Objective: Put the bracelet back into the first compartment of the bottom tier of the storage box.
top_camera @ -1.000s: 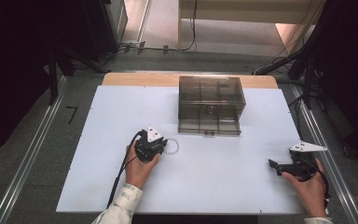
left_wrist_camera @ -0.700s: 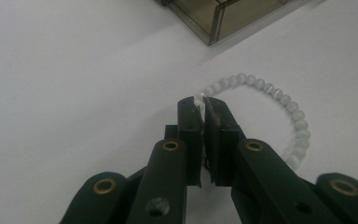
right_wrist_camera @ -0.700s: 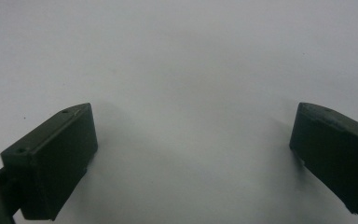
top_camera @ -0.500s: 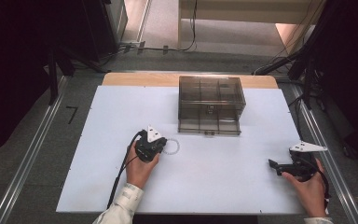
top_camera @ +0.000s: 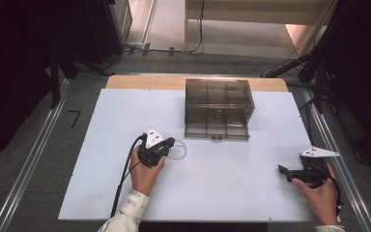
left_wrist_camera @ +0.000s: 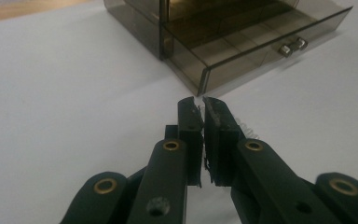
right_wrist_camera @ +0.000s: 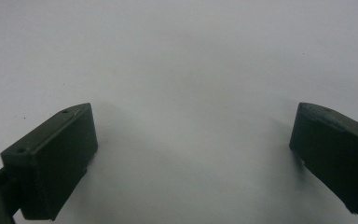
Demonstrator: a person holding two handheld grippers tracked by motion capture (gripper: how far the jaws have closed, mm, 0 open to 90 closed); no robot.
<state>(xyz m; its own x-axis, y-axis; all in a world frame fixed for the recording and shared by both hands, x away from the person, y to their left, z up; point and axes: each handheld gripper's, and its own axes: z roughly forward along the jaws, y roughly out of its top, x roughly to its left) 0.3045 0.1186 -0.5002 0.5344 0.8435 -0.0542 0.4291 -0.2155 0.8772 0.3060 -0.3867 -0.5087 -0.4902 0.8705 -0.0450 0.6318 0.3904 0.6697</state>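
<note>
On the white table (top_camera: 101, 145), my left tongs (left_wrist_camera: 201, 105) were clenched on a thin clear ring (top_camera: 178, 151), the smoky drawer box (top_camera: 218, 108) lay just ahead-right, and my right tongs (right_wrist_camera: 193, 154) were released.

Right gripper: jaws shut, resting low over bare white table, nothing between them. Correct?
Not quite: the right gripper has its jaws wide open, not shut. The right gripper view shows the two black jaws standing far apart at either side of the frame. The rest holds: it sits low over the bare white table with nothing between the jaws.
</note>
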